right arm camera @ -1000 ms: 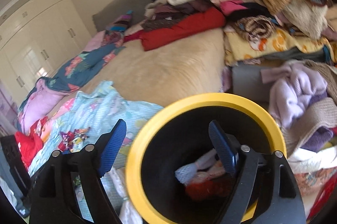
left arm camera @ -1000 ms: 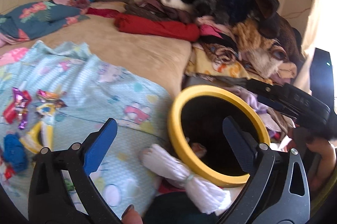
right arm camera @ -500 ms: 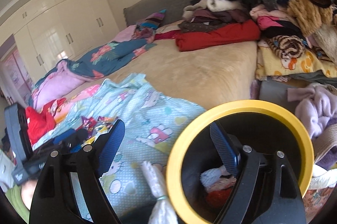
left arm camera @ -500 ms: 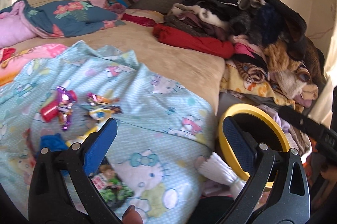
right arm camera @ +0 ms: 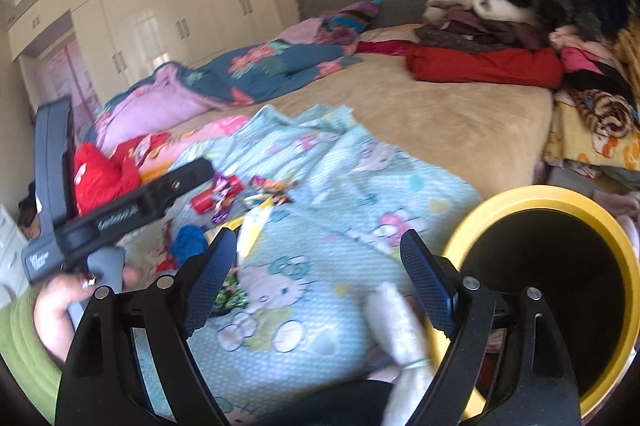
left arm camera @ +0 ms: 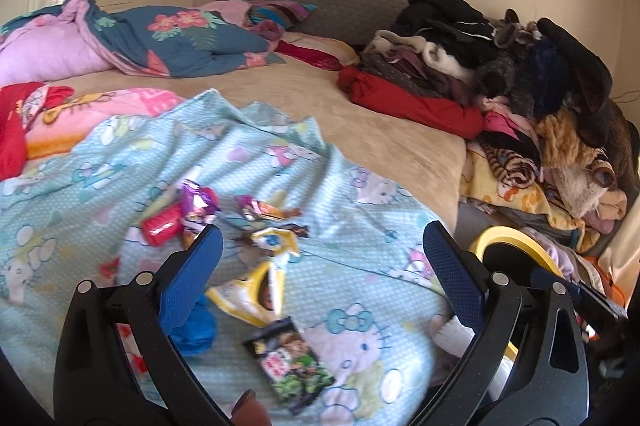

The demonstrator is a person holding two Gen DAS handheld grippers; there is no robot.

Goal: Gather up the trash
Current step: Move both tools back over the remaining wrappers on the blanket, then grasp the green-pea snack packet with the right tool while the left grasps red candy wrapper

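Note:
Several wrappers lie on the light blue Hello Kitty blanket (left arm camera: 340,234): a red packet (left arm camera: 162,228), a purple wrapper (left arm camera: 198,203), a yellow-and-white wrapper (left arm camera: 256,292), a dark green packet (left arm camera: 294,366) and a blue crumpled piece (left arm camera: 194,330). My left gripper (left arm camera: 320,278) is open and empty, hovering just above the yellow wrapper. The yellow-rimmed black bin (right arm camera: 560,290) stands at the bed's right edge and shows in the left wrist view (left arm camera: 508,246). My right gripper (right arm camera: 316,278) is open and empty, left of the bin. The left gripper's body (right arm camera: 120,209) shows in the right wrist view.
A big pile of clothes (left arm camera: 520,77) covers the bed's right side. A floral duvet (left arm camera: 168,37) lies at the back left. A white rolled cloth (right arm camera: 400,330) lies beside the bin. Cream wardrobes (right arm camera: 160,5) line the far wall.
Both grippers have swung left, away from the bin and toward the wrappers on the blanket. The bin has slid to the right edge of both views. Both stay open.

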